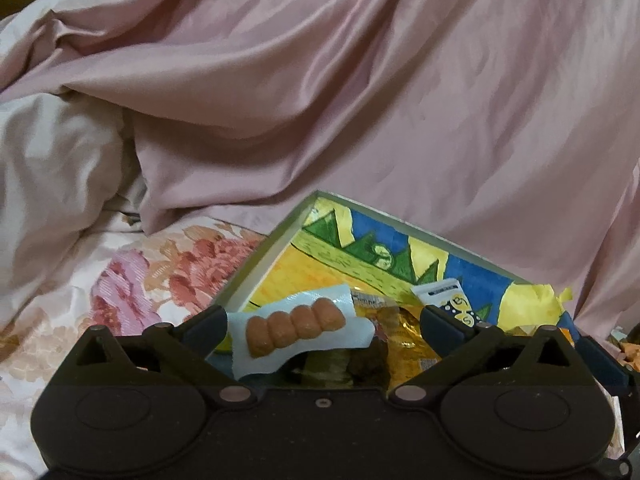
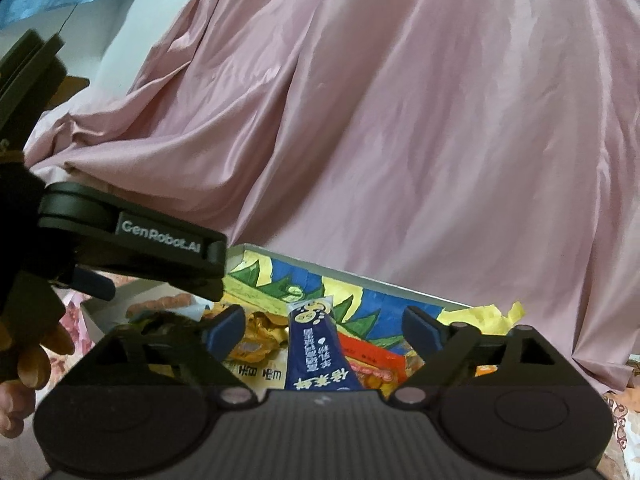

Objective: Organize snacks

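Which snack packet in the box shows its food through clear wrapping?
The sausage packet, at the box's left side: four linked brown sausages show through its pale blue wrapper. The gold packet and the dark blue sachet are opaque.

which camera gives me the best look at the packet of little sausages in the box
The left wrist view: the sausage packet lies unobstructed between the open left claw. The right wrist view shows only a sliver beneath the left claw's body.
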`<state>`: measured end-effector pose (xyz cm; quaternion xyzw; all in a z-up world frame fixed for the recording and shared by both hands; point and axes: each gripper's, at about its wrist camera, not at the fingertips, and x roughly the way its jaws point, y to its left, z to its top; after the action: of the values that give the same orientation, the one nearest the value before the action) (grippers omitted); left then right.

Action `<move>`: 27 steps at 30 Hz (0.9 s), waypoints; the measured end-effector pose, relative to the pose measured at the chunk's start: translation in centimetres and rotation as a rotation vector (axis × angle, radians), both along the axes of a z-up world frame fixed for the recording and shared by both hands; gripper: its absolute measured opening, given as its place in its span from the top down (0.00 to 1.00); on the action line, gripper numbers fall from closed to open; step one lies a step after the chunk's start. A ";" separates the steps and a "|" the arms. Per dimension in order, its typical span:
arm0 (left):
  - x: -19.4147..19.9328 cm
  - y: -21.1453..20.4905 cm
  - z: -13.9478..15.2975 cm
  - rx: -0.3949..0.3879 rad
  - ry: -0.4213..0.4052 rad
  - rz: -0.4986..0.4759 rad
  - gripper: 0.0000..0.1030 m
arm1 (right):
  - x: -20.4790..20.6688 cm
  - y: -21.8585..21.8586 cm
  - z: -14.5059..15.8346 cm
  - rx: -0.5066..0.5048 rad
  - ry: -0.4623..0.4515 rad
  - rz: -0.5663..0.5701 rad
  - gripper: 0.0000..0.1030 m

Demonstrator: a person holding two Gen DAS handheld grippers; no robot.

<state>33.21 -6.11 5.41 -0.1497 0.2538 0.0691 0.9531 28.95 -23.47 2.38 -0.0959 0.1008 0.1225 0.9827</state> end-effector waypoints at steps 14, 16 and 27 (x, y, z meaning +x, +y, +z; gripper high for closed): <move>-4.2 0.3 1.6 0.083 -0.083 0.052 0.01 | -2.2 -1.6 1.6 0.083 -0.043 -0.044 0.00; -4.8 0.3 1.7 0.089 -0.088 0.056 0.01 | -2.7 -1.9 1.8 0.089 -0.047 -0.051 0.00; -8.9 0.8 2.0 0.104 -0.103 0.058 0.01 | -6.5 -3.1 2.4 0.091 -0.081 -0.092 0.00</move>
<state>24.34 -5.31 7.41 -0.1107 0.1959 0.1017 0.9690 22.42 -26.57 4.75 -0.0514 0.0596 0.0774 0.9939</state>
